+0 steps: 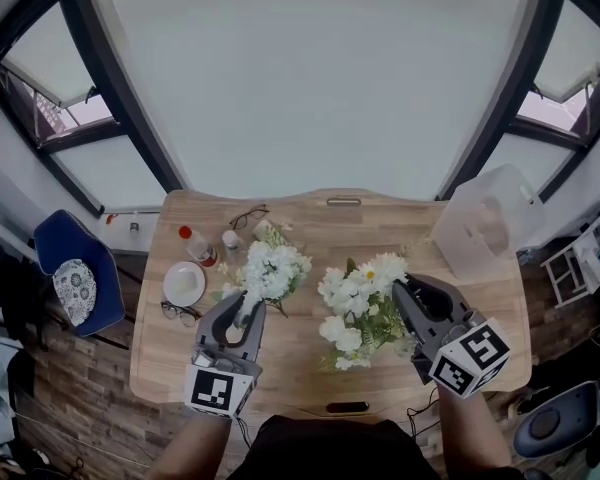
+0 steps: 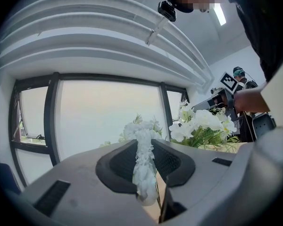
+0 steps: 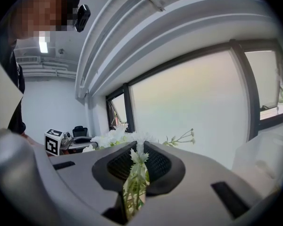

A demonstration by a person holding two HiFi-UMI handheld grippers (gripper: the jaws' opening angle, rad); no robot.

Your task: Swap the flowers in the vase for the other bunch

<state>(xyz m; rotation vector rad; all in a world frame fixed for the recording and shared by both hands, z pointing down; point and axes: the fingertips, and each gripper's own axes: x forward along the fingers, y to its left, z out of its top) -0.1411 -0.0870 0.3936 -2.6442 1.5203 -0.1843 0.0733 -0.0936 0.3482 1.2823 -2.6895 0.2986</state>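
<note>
White blooms fill both grippers over a wooden table (image 1: 300,213), midway through a flower swap. At 9 o'clock from the table's centre, the left gripper (image 1: 246,308) holds a rounded white bunch (image 1: 273,268). Its jaws stand partly closed, with the pads against a knobbly white column (image 2: 144,166) beneath the heads. At 3 o'clock, the right gripper (image 1: 405,293) holds a leafy white bunch (image 1: 360,303). Its jaws are drawn almost together on a thin sheaf of green stems (image 3: 136,185).

Both grippers point roughly level, towards the windows at 12 o'clock. The two bunches sit close together but apart. The vase cannot be picked out with certainty. The knobbly column in the left jaws may be its neck or only a flower spike, and the left gripper view is too close to settle it.

A white plate (image 1: 184,284) lies at the table's 9 o'clock edge, and a clear plastic container (image 1: 485,223) stands at 2 o'clock.

The step in hand appears to be the exchange itself, with one bunch out and the other not yet seated. The next move likely calls for laying the outgoing bunch on bare wood. The incoming stems must then be lined up with the vase mouth and lowered straight in. The stems are thin and bendy, so the grip should hold until they are well inside.
</note>
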